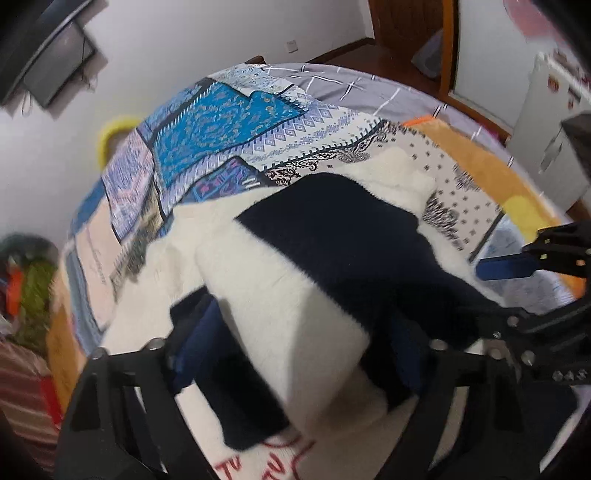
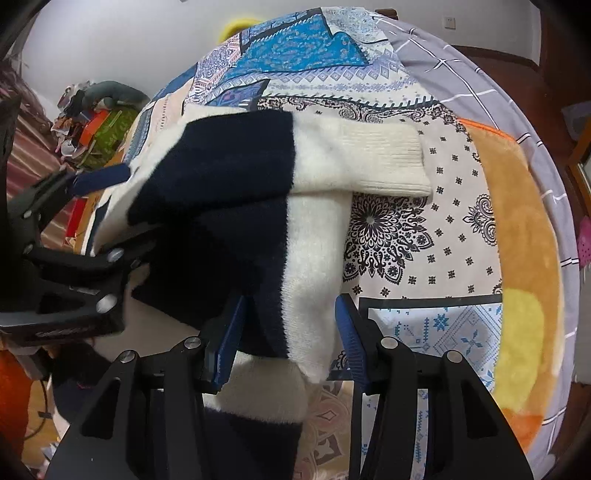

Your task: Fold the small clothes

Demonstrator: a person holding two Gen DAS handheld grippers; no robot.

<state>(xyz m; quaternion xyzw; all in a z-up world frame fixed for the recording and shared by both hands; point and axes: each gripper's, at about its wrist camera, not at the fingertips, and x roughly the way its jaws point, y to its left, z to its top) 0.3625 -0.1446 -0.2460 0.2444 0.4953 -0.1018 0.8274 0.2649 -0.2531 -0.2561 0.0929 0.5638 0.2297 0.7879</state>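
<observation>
A small fuzzy sweater (image 1: 280, 280) in cream with wide navy bands lies on the patterned bedspread (image 1: 221, 122). It also shows in the right wrist view (image 2: 310, 229), a ribbed cream cuff (image 2: 384, 162) pointing right. My left gripper (image 1: 295, 343) has its jaws wide apart, a fold of the sweater lying between them. My right gripper (image 2: 288, 332) also stands wide apart around a hanging fold of the sweater, its blue pads (image 2: 231, 339) not pressing it. Each gripper shows in the other's view, the right (image 1: 509, 266) and the left (image 2: 99, 181).
An orange and yellow plush blanket (image 2: 517, 236) lies on the bed's right side over a grey checked sheet (image 2: 454, 74). A heap of clutter (image 2: 99, 118) sits beyond the bed's left edge. A wall TV (image 1: 55, 70) and a wooden door (image 1: 410, 29) are behind.
</observation>
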